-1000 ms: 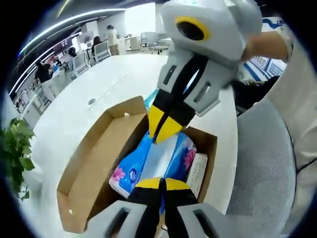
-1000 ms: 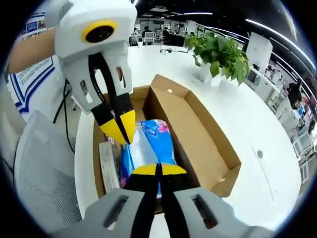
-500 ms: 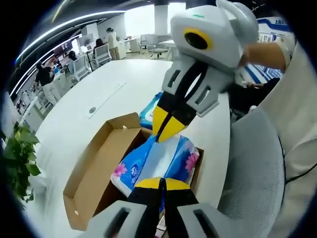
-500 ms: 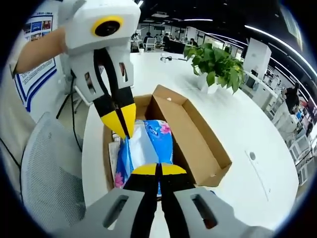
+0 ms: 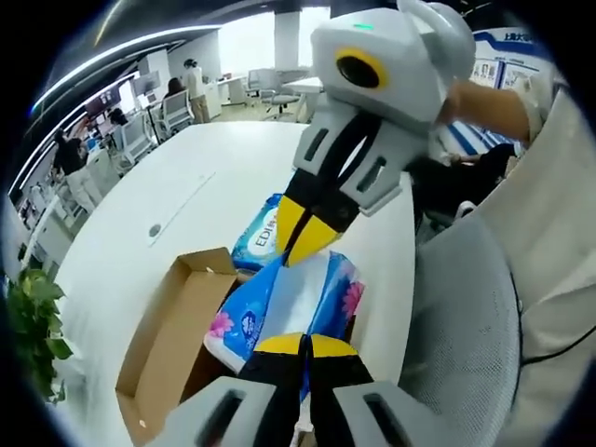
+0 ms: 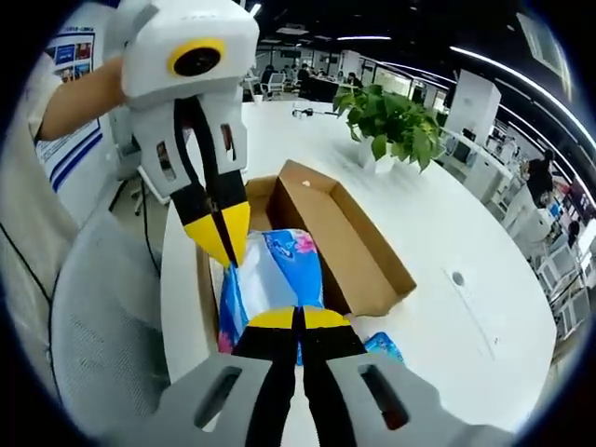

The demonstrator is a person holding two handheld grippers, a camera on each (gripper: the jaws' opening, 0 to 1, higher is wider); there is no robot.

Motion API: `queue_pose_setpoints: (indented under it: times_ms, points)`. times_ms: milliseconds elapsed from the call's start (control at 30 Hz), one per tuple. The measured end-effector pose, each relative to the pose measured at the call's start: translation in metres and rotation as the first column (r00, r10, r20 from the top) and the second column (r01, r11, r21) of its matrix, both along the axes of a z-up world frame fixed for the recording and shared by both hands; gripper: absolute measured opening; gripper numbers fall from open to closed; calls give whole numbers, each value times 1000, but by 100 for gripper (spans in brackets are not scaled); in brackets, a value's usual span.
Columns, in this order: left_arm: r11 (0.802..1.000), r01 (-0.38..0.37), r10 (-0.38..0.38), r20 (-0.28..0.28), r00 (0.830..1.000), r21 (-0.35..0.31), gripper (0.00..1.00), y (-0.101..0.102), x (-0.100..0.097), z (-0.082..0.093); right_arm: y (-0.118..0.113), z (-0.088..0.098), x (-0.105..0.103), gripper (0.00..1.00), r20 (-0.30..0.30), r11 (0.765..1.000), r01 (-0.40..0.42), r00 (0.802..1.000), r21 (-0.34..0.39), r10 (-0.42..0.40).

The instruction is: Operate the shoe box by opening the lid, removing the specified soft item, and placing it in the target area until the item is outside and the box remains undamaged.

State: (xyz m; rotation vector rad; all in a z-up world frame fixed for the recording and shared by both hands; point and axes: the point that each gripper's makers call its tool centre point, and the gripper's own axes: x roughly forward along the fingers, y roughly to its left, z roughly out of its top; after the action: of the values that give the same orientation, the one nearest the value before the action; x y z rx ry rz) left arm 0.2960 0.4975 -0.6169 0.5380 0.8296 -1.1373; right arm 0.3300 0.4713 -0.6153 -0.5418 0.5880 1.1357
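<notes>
Tissue pack (image 5: 289, 303), blue and white, hangs between both hand-held grippers over the open shoe box (image 6: 349, 247), its long axis running from one to the other. Left hand-held gripper (image 5: 304, 346) is clamped on the near end, right hand-held gripper (image 6: 298, 321) on the opposite end. Bare white surface (image 6: 438, 233) beside the box looks like the likely drop spot.

Tissue pack (image 5: 298, 298) pinched by both hand-held grippers, above shoe box (image 5: 168, 345)
</notes>
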Motion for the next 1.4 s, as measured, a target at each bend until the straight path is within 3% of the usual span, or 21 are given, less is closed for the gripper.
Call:
queue_pose_setpoints:
  times_ms: [700, 1400]
  points:
    - [990, 139, -139, -9, 990, -29, 0, -83, -3, -3, -78, -1, 1, 0, -32, 994, 108, 994, 12, -108]
    - [976, 215, -215, -5, 977, -34, 0, -141, 7, -7, -131, -6, 15, 0, -41, 991, 131, 991, 10, -130]
